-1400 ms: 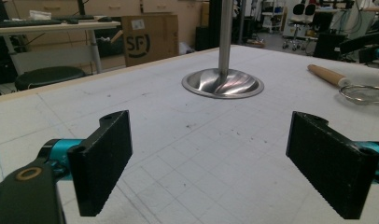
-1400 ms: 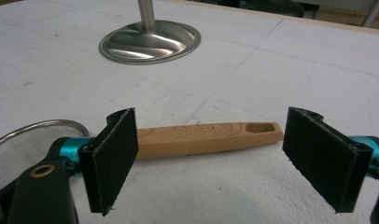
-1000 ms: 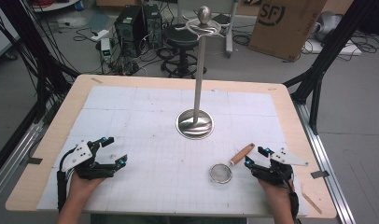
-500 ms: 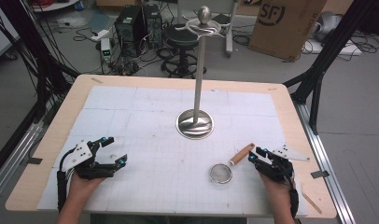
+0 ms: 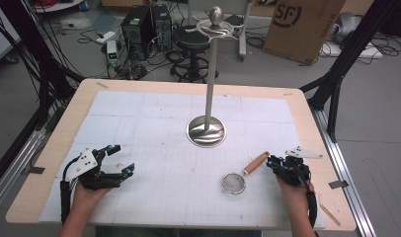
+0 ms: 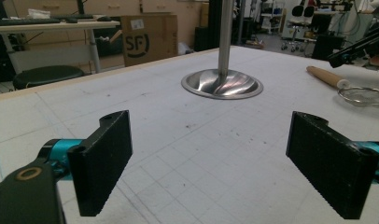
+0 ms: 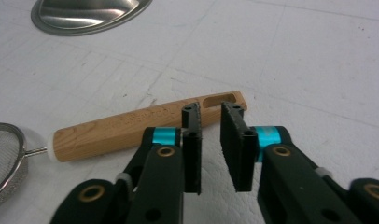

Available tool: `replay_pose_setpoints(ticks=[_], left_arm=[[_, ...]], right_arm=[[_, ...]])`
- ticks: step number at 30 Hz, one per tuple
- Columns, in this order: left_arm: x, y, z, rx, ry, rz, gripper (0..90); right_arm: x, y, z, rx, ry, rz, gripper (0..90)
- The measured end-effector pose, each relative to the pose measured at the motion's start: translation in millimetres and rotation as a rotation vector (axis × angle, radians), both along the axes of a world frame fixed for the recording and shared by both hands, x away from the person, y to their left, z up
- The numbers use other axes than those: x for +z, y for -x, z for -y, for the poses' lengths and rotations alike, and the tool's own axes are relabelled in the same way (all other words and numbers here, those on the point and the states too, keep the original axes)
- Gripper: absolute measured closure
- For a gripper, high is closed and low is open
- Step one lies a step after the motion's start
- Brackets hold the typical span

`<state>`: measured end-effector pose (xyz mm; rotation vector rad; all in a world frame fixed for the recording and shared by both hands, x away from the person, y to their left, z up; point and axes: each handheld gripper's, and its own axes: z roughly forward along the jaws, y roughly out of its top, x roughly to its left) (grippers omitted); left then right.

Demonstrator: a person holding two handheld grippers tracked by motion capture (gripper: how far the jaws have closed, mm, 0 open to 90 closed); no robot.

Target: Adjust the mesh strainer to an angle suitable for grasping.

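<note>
Comparing with a second ago, we see the right gripper [image 5: 276, 161] has crept up to the small round wire-mesh strainer with a pale wooden handle [image 5: 243, 176]. Its jaws are nearly closed but gripping nothing, just short of the handle's slotted end. Looks like a pickup's coming. The strainer lies empty on the white gridded mat [image 5: 154, 123], near the shiny steel stand [image 5: 207, 131]. The left gripper [image 5: 122, 160] rests wide open.

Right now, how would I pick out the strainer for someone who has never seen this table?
Start at the tall metal stand mid-table, then look toward the near right. The strainer lies flat just left of the right gripper: a round mesh bowl on a wooden handle.
</note>
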<state>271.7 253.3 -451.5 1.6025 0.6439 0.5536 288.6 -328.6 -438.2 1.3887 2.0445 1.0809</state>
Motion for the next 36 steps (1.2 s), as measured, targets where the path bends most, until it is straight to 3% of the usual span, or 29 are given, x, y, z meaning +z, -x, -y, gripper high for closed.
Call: replay_pose_setpoints(ticks=[6, 9, 26, 36], left_arm=[[0.0, 0.0, 0.0, -0.002, 0.000, 0.000, 15.0], [0.0, -0.1, 0.0, -0.002, 0.001, 0.000, 15.0], [0.0, -0.2, -0.5, -0.003, 0.003, 0.000, 14.9], [-0.1, 0.0, -0.4, -0.002, 0.004, 0.000, 14.9]], right_arm=[[-2.6, -5.7, -0.6, -0.006, 0.029, -0.042, 84.3], [-2.4, -7.8, -1.4, -0.021, 0.069, -0.054, 89.3], [-2.0, -12.8, -9.2, -0.025, 0.127, -0.084, 89.3], [-1.0, -23.2, -22.8, 0.003, 0.154, -0.101, 89.3]])
